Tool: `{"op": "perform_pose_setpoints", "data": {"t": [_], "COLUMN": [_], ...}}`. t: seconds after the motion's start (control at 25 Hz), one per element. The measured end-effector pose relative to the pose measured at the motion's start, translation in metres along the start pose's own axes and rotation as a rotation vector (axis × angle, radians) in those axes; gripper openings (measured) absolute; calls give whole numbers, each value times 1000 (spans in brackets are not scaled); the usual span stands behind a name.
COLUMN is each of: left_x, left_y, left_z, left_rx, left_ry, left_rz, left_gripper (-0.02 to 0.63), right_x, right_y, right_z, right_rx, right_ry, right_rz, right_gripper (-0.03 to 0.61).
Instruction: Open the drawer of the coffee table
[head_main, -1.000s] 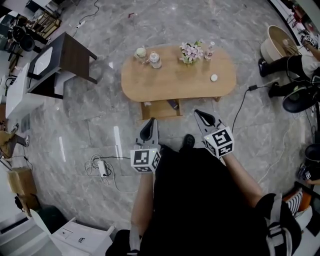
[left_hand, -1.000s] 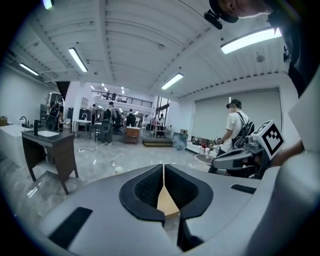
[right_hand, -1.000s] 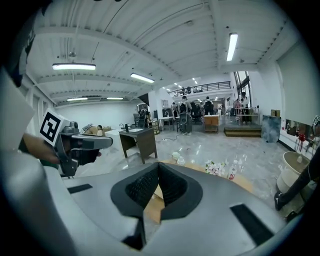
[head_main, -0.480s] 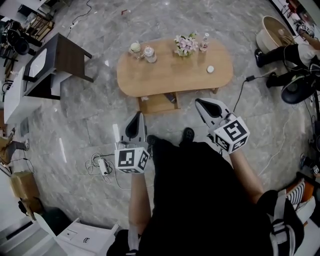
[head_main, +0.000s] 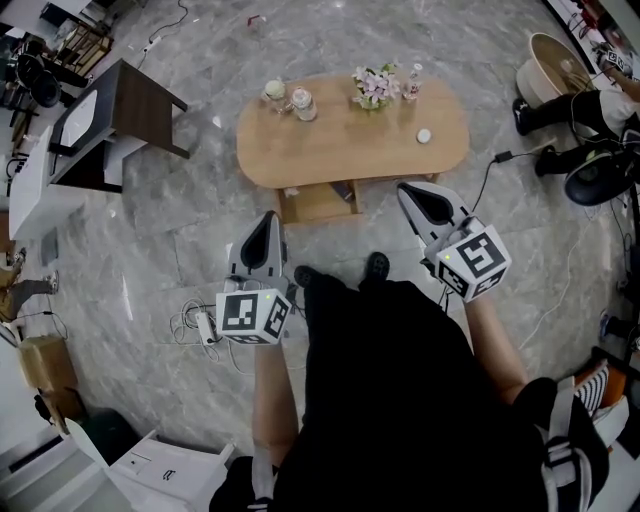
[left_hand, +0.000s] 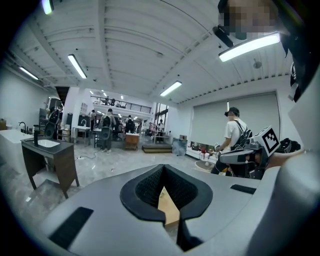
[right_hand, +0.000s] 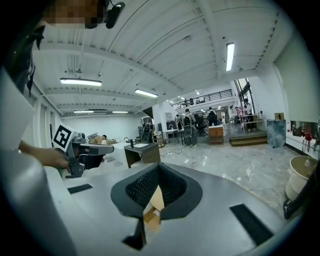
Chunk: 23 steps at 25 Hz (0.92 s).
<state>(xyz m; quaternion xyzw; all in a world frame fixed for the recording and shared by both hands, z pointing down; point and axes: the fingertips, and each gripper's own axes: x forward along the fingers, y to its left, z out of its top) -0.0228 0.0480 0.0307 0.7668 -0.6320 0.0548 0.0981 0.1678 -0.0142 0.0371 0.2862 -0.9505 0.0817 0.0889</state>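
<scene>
Both grippers clenched on nothing, held short of the coffee table

The coffee table (head_main: 340, 140) lies ahead on the far side of both tools, its long axis running left to right. Its drawer (head_main: 318, 203) shows under the near edge, left of centre, with a small dark thing (head_main: 343, 191) lying in it. The left gripper (head_main: 264, 235) and right gripper (head_main: 420, 198) point toward it, the drawer between their lines. The left looks slightly nearer. On top stand two jars (head_main: 303, 103), contents unclear, and flowers (head_main: 376, 87).
</scene>
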Motion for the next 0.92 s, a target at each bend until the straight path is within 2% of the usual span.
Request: {"op": "perform_pose_setpoints", "data": {"t": [0.92], "left_x": [9], "left_y": [0], "left_z": [-7], "left_rx": [-31], "left_ry": [22], "left_rz": [31], "left_gripper": [14], "right_x": [-1], "right_y": [-8], "right_z": [-1], "right_rx": [-12], "right_ry": [2], "right_rz": [-13], "right_gripper": [12]}}
